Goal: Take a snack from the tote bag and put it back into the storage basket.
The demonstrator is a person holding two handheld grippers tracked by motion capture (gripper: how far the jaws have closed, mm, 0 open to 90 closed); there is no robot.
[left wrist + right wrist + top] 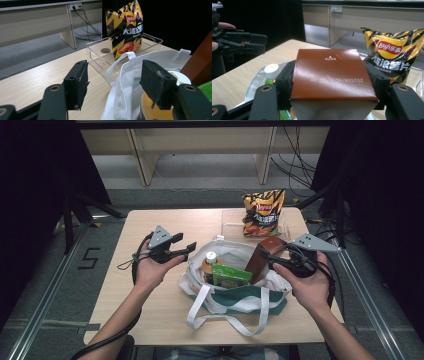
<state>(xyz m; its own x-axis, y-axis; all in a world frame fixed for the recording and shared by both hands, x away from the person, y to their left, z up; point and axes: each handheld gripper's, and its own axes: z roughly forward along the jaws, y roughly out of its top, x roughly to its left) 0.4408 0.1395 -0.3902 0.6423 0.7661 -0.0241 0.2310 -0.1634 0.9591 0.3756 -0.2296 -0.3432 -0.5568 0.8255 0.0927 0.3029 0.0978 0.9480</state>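
- Near the middle of the high view, a white bag (235,292) with a green band sits on the table (150,320)
- At the right of that view, the right gripper (274,261) holds a brown box (261,257), and its jaws press on both sides of it
- The brown box is tilted at the bag's right edge, with its lower end inside the bag
- At the left of the bag, the left gripper (188,248) has its jaws open, with nothing squeezed between them
- In the left gripper view, the bag's white strap (120,72) stands between those jaws
- A bottle with a white cap (211,261) and a green pack (230,276) lie inside the bag
- At the top of the table, a chips bag (263,213) stands in a clear tray (229,222)
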